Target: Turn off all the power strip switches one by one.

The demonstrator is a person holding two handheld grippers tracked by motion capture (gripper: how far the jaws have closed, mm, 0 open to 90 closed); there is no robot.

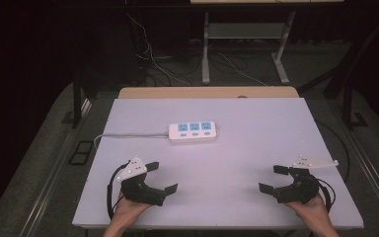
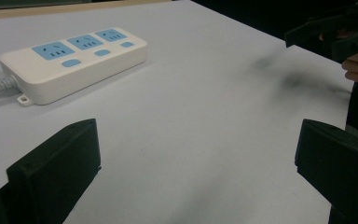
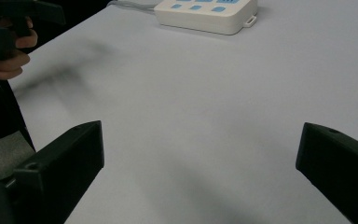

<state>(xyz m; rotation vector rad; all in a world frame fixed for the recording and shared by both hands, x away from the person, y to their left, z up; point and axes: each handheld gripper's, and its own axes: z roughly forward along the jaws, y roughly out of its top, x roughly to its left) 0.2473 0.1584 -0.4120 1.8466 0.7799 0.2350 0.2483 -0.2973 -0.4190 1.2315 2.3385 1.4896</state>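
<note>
White power strip (image 1: 193,132) lies mid-worktop (image 1: 256,123), three blue sockets up, cord trailing left. Left gripper (image 1: 160,177) released, empty, near left edge; right gripper (image 1: 272,178) released, empty, near right.

You are looking at no readable text, label or number, not even on the white plastic power strip (image 1: 193,132).

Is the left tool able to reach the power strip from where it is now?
Probably yes. The left tool is open and holds nothing, and only bare table lies between it and the power strip. Nothing stands in the way.
</note>
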